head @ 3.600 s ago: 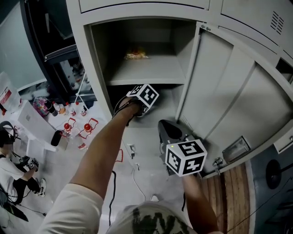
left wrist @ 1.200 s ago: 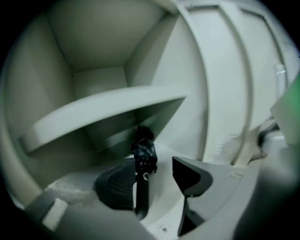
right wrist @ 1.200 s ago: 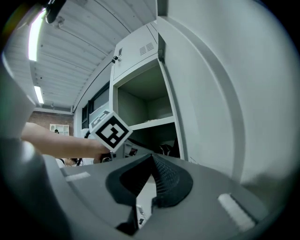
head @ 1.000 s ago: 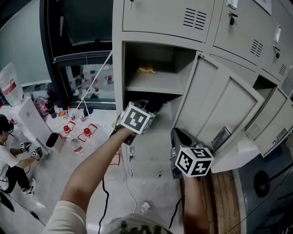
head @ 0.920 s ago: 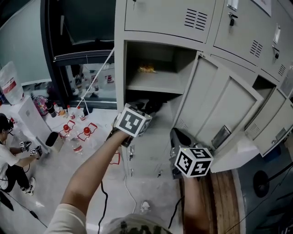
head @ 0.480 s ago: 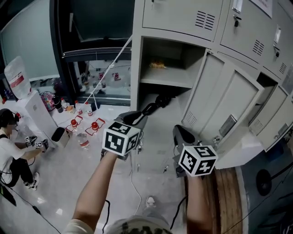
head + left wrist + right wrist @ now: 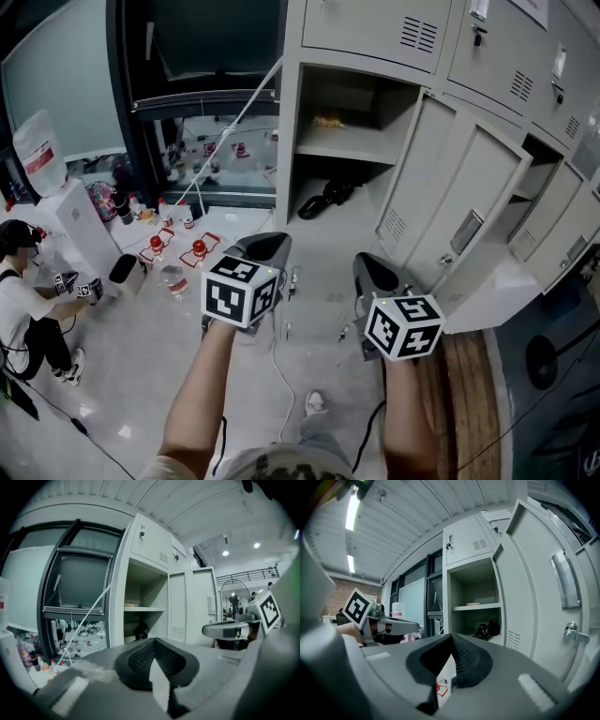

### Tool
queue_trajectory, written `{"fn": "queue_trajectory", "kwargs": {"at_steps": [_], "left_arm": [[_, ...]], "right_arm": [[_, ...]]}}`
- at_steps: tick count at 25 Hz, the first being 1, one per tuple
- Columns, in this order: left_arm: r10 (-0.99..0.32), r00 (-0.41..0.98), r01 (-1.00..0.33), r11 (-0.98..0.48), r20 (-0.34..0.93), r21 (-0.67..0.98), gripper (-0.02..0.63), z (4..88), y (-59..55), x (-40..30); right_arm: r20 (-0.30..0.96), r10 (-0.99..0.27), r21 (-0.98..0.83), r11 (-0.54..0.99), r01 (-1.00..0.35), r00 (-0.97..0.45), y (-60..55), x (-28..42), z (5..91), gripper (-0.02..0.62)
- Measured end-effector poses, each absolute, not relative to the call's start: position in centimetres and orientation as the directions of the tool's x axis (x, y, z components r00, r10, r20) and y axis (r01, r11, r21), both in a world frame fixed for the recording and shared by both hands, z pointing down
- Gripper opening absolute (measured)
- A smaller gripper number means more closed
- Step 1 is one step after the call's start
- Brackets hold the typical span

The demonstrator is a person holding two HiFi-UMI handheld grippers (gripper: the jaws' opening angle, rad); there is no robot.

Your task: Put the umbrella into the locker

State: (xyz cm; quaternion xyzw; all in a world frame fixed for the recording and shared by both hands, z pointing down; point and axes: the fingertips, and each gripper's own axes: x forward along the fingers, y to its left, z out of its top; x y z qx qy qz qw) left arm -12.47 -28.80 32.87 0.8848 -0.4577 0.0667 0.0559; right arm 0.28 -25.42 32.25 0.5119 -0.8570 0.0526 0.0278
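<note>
Evidently the umbrella is already where the task wants it: a dark, folded bundle lying on the bottom of the lower compartment of the open locker, under the shelf and toward the compartment's left side, with nothing touching it. Both grippers hang well apart from it, out in front of the locker and roughly level, side by side above the room's floor. The left gripper has its jaws together with nothing between them; its own view shows the two ribbed pads meeting in a point. The right gripper reads the same way, pads closed on each other and empty. That posture suits hands with no business inside the compartment: closed jaws are compact and unlikely to snag the locker frame or the umbrella. The door stands swung wide to the right (its handle faces out, just beyond the right gripper), which is why both gripper views look straight into the compartment. A small yellowish thing sits on the shelf above, apart from the umbrella. I judge the placing done. What might remain, if anything, is shutting the door, and the right gripper is the nearer one for that.
</note>
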Motion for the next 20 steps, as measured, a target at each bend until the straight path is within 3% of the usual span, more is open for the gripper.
{"fn": "queue_trajectory", "kwargs": {"at_steps": [7, 20], "left_arm": [[-0.791, 0.583, -0.799, -0.600, 0.185, -0.049, 0.006, 33.0, -27.4, -11.3], [-0.816, 0.548, -0.825, -0.563, 0.183, -0.042, 0.006, 33.5, -26.9, -11.9]], "right_arm": [[0.104, -0.887, -0.033, 0.450, -0.892, -0.451, -24.0, 0.9, 31.9, -0.012], [0.102, -0.888, -0.018, 0.448, -0.894, -0.448, -22.9, 0.9, 31.8, -0.012]]}}
